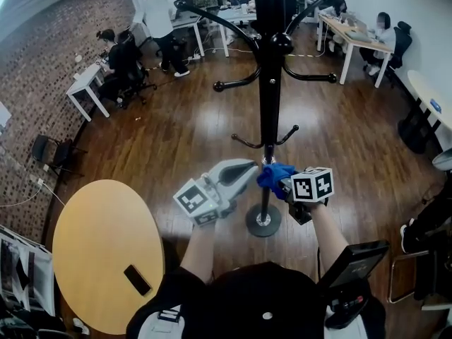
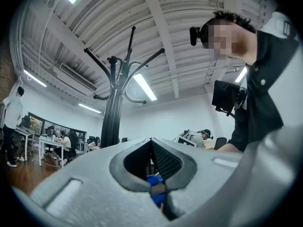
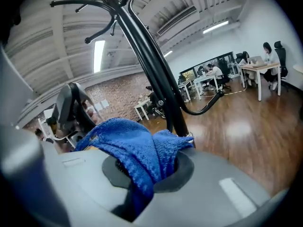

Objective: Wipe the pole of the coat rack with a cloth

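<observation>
From the head view alone I get the whole rack. There is one black pole (image 1: 269, 97) on a round base (image 1: 263, 221) on the wood floor (image 1: 176, 133). My left gripper (image 1: 247, 169) and right gripper (image 1: 281, 182) meet at the pole just below its lowest pair of hooks (image 1: 288, 134).

The right gripper view adds the grasp. Its fingers are clamped on the one cloth (image 3: 137, 150), a blue knit bunched into folds, one fold touching the pole.

The left gripper view shows fingers (image 2: 166, 161) drawn together at the tips with nothing pinched, the pole just left of them. A sliver of blue shows through the gap behind the tips.

Well left of the pole stands one round wooden tabletop (image 1: 92, 232) carrying one dark phone (image 1: 137, 280).
</observation>
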`<state>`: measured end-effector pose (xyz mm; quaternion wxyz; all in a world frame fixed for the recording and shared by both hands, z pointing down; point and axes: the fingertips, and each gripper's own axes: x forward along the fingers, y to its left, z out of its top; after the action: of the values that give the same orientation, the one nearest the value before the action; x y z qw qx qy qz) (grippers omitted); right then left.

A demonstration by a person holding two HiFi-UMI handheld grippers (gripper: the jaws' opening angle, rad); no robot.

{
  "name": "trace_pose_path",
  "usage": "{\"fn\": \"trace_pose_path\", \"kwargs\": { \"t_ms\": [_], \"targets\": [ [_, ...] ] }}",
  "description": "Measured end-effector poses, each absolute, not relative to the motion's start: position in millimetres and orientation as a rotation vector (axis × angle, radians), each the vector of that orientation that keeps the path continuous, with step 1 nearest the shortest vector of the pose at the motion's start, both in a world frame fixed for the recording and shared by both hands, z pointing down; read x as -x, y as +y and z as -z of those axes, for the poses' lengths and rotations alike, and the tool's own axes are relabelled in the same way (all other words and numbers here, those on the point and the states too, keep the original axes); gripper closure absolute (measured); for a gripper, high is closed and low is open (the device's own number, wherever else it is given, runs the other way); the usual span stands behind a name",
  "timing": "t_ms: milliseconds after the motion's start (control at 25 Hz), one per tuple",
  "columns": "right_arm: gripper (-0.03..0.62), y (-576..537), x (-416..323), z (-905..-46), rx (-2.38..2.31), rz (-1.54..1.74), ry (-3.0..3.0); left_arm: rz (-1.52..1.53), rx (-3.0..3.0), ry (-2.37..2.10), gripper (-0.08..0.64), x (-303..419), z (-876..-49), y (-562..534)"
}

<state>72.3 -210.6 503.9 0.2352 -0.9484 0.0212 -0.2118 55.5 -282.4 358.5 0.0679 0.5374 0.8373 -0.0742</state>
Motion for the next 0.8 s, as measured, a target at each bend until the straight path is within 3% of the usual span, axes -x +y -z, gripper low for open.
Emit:
{"fn": "trace_pose_path", "kwargs": {
  "t_ms": [280,800],
  "targets": [
    [0.552,-167,-106,-492,2.954,0.257,-0.364,0.235,-1.647,2.502,0.563,-62,-360,-294],
    [0.554,-190,-84,-164,3.306,-0.768,-0.487,0.321,-1.741,2.411,0.563,-96,-347,-328]
  ]
}}
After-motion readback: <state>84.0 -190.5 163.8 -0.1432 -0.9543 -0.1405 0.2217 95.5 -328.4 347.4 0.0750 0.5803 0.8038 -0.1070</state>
